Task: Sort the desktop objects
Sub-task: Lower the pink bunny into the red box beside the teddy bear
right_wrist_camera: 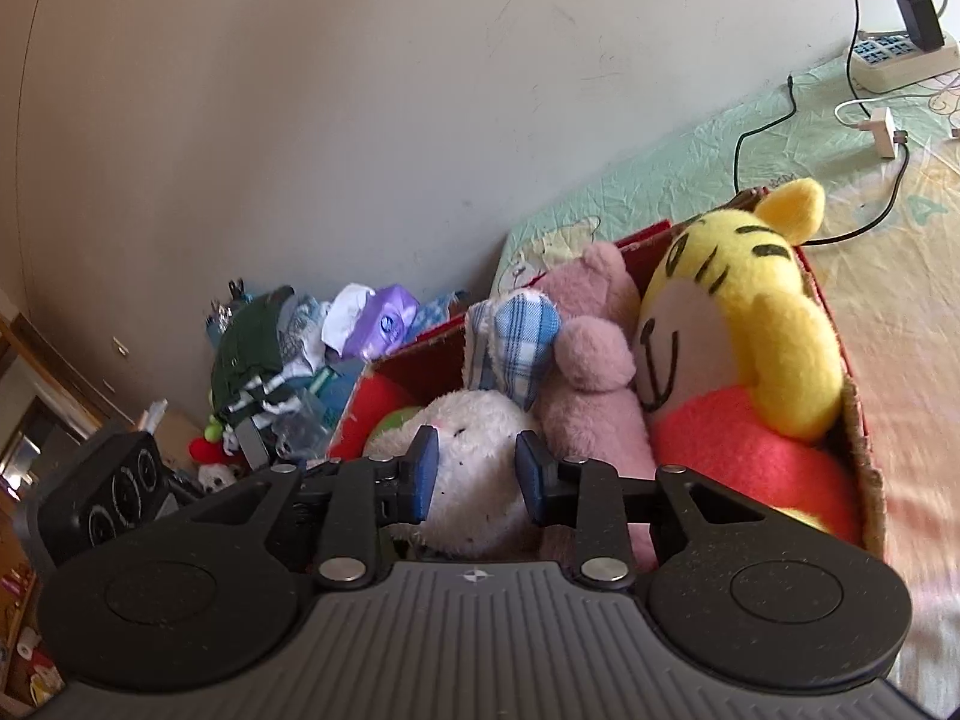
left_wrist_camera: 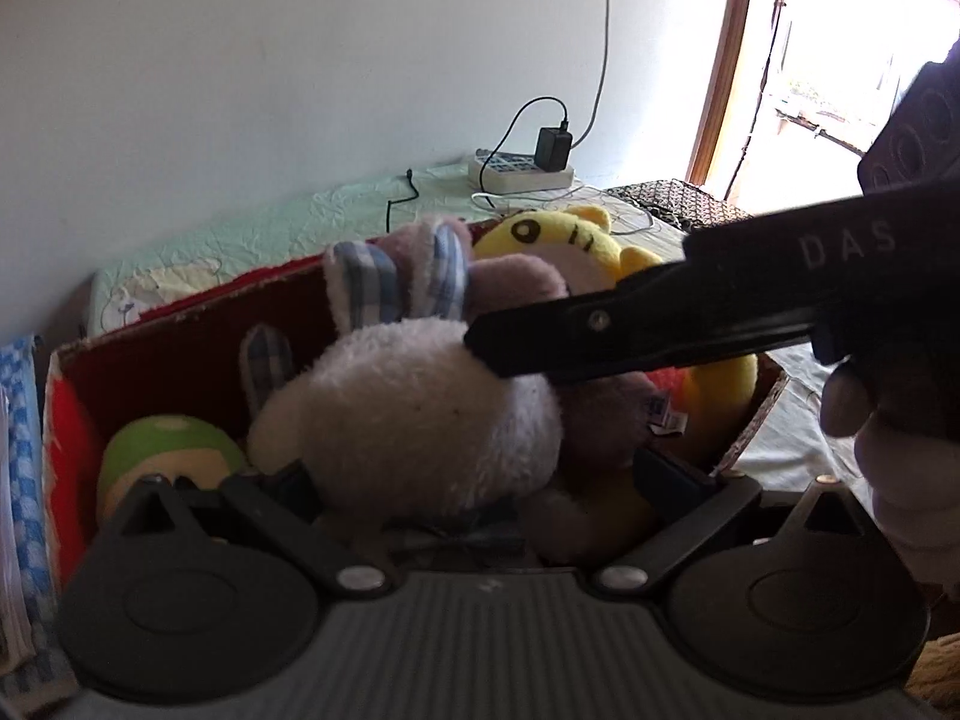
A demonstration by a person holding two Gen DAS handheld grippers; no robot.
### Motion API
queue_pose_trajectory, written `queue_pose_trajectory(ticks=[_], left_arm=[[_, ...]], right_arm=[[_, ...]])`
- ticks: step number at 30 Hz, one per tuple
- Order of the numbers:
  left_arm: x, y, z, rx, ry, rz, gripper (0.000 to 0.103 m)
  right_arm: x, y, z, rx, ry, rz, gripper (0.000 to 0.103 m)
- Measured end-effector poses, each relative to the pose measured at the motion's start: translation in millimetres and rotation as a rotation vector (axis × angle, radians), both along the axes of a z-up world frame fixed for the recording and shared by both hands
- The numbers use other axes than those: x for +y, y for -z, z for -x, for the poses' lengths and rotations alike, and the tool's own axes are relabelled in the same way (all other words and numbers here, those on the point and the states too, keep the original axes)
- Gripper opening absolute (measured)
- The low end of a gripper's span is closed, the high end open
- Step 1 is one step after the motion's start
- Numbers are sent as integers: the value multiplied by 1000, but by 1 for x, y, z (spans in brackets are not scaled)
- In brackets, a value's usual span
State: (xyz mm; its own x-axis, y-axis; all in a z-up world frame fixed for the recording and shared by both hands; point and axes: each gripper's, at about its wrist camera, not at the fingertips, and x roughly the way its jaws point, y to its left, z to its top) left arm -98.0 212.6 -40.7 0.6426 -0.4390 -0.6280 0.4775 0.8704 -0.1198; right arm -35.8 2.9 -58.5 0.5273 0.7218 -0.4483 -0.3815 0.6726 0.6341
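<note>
A red cardboard box (left_wrist_camera: 180,348) (right_wrist_camera: 864,432) holds plush toys: a white bunny (left_wrist_camera: 420,414) (right_wrist_camera: 474,438) with blue checked ears, a mauve bear (left_wrist_camera: 516,276) (right_wrist_camera: 594,360), a yellow tiger (left_wrist_camera: 564,234) (right_wrist_camera: 750,312) and a green toy (left_wrist_camera: 168,450) (right_wrist_camera: 393,420). My right gripper (right_wrist_camera: 477,476) has its blue pads pressed on both sides of the bunny's head; in the left wrist view its black finger (left_wrist_camera: 600,330) lies across the bunny's top. My left gripper (left_wrist_camera: 486,480) stands open, its fingers spread wide on either side of the bunny's body.
The box sits on a pale green sheet (right_wrist_camera: 660,180) beside a wall. A power strip (left_wrist_camera: 522,174) (right_wrist_camera: 900,57) with a charger and loose cables lies beyond it. Clothes and a purple tissue pack (right_wrist_camera: 384,318) are heaped on the left. A hand (left_wrist_camera: 888,468) holds the right gripper.
</note>
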Motion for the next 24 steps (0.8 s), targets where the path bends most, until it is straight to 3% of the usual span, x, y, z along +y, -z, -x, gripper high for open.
queue_pose_trajectory(ticks=[5,13,18,23,24], left_arm=[[1,-3,4,13,-25,-8,102],[0,-20,24,-42,-52,-43,102],[3,-28,33,-61,-125,-34,102],[5,-34,36,-59,-253,-51,102],[5,-35,36,-58,-272,-51,102]], right_arm=[[-1,2,7,16,-12,37,27],[-6,0,13,-9,21,17,31],[-17,-4,22,-15,50,18,32],[-21,-11,34,-51,95,78,53],[-22,-12,35,-53,101,84,53]])
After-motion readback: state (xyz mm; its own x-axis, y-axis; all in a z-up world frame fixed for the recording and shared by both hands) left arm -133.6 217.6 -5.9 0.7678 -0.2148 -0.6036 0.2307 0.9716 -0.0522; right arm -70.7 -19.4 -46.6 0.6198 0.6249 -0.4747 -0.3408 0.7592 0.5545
